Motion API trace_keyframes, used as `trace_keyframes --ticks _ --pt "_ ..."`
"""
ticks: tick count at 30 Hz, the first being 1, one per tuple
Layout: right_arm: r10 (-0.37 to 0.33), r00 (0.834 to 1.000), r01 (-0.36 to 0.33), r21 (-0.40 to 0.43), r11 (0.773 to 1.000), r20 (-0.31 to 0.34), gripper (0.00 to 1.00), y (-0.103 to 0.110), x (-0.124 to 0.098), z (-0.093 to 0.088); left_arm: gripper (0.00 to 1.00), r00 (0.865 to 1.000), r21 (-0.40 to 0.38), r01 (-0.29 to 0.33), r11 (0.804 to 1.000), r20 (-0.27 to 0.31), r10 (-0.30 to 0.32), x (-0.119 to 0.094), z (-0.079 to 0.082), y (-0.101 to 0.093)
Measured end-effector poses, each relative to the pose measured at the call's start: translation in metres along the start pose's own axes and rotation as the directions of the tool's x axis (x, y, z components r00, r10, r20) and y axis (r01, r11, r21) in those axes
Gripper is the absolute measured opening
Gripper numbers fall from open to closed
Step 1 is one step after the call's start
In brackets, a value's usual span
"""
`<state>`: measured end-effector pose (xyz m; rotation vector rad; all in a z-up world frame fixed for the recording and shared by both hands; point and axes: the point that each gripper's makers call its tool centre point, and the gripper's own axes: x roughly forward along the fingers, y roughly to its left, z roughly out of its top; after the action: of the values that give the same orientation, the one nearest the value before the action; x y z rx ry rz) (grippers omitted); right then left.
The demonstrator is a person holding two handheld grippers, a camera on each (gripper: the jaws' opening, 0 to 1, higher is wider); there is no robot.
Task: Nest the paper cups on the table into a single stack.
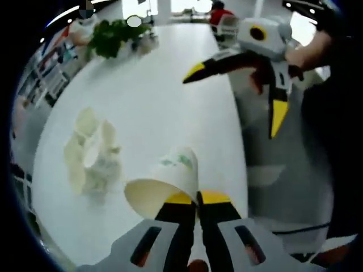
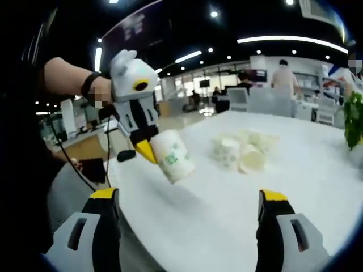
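White table [image 1: 159,107] is the landmark. Left gripper view: left gripper [image 1: 197,199], jaws together, clamped on rim of a paper cup [image 1: 167,184] w/ green print, held above table near its edge. Loose cups [image 1: 91,153] lie in a heap on table, off to the side of the held cup. Right gripper [image 1: 227,73] hangs over the table's edge, jaws spread. Plant [image 1: 113,35] at far end.

Right gripper view: right gripper [image 2: 187,207] w/ jaws wide apart, nothing betw. them, over table. Left gripper holds the printed cup tilted above table edge; heap sits mid-table beyond it.
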<state>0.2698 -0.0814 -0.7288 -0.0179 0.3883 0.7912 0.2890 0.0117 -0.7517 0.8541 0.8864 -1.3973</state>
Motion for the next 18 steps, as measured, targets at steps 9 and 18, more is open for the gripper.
trace_keyframes --ticks 9,18 --pt "-0.015 1.000 0.014 -0.014 1.000 -0.018 1.00 -0.002 -0.001 -0.008 0.00 0.992 0.145 -0.025 0.989 -0.119 0.042 0.014 -0.008 -0.004" --pt "-0.012 1.000 0.011 -0.024 1.000 -0.026 1.00 -0.001 0.002 -0.009 0.00 0.956 0.382 -0.057 0.922 -0.244 0.160 0.025 -0.020 0.012"
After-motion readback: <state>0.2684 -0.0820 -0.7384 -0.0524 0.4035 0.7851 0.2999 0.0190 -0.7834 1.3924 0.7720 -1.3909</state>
